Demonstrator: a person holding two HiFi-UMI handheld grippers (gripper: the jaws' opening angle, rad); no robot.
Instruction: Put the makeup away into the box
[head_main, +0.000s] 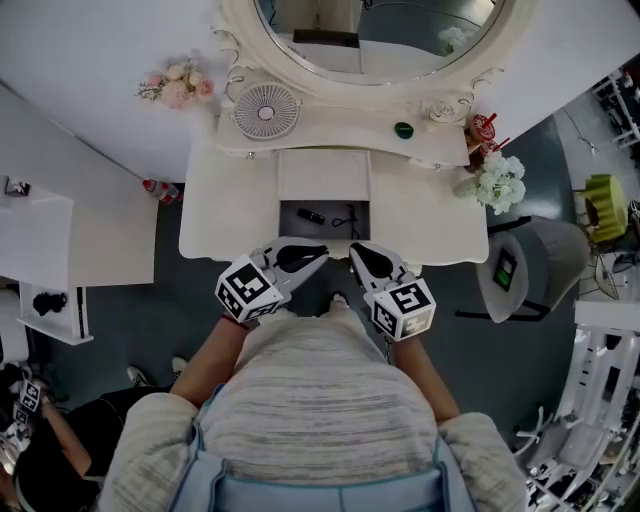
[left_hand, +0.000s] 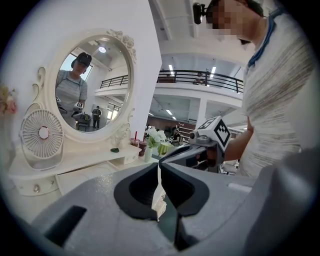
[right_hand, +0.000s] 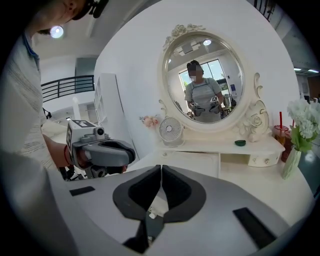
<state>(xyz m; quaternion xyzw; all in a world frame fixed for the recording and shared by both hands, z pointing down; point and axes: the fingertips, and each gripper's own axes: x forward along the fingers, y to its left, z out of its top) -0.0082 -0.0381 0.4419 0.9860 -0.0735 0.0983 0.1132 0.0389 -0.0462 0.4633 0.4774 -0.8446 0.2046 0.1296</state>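
Jaws clenched and empty, we note, on both the grey left gripper (head_main: 318, 252) and grey right gripper (head_main: 355, 250). Just ahead of them, small black makeup items (head_main: 311, 215) lie in the dark recessed box (head_main: 292, 229).

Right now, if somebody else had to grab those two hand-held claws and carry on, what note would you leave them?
Left gripper: shut, empty, at the front edge of the dressing table.
Right gripper: shut, empty, close beside the left one.
Things: the open compartment in the table's middle holds a small black tube and a thin dark item, too small to identify. A small green object sits on the shelf under the mirror.
Done: apparently those two items are in.
Left: probably the green object, if it is makeup.
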